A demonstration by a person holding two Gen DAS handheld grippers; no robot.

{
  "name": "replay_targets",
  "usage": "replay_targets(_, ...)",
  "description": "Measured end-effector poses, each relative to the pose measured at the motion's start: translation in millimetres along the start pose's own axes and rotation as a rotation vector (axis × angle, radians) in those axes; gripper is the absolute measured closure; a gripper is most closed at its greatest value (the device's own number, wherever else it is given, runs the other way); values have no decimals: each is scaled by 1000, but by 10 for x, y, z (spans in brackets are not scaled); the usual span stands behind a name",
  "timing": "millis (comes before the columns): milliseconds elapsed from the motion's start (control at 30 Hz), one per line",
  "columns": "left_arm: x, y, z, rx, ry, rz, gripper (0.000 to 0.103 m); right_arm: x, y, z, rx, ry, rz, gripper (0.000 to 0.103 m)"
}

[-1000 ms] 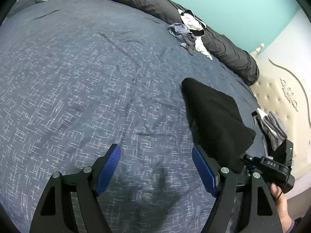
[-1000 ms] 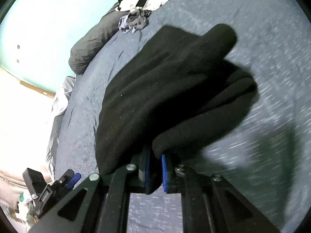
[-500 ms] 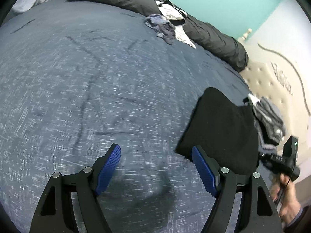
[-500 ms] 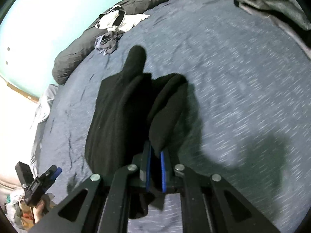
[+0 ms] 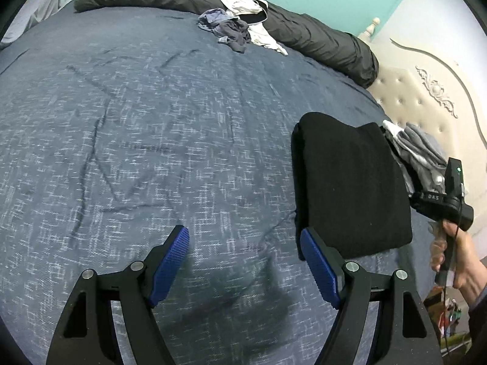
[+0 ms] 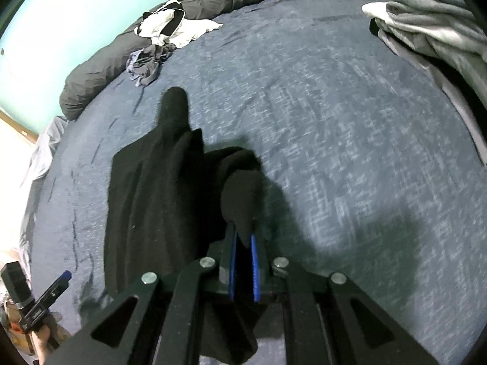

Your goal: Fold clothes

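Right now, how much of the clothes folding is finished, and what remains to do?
Done: the black garment already lies folded into a compact rectangle on the blue bedspread. In hand: the right gripper is shut on one edge of it, while the left gripper is open and empty. Left: release it, then fold the crumpled blue-grey and white clothes by the dark duvet roll. The grey pile looks loosely stacked.
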State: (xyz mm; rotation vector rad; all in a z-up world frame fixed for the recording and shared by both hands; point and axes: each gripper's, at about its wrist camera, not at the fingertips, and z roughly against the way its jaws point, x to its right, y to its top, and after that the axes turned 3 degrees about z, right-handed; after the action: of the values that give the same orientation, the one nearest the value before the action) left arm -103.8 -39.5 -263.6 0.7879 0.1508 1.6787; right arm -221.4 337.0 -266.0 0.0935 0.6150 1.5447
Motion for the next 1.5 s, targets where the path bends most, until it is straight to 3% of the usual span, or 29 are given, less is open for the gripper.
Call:
replay_targets(600,296,56,-321,-40,-11,-9,24,168,26,-240,-29,-26,56,95)
replay_targets(900,428,64,-537,-79,-78,34,24,145,14,10,-1,-2,49,92)
replay_targets(967,464,74,-587,-83,-88,43,24,145,13,122,15,27,40,81)
replay_targets(1033,491,88,-650,-95,-97,57,23,146,12,234,31,56,31,49)
replay_targets(1067,504,95,-682,-103,-102,62,23,146,12,290,40,71,27,44)
replay_targets(1133,531,105,-747,-120,-111,68,21,127,1,376,46,97,28,41)
replay_targets(1300,648,128,-888,-159,-124,66,20,22,-111,132,-35,92,89,37)
replay_targets(1500,800,189,-1040,-192,-120,43,19,53,-184,-146,-109,99,85,16)
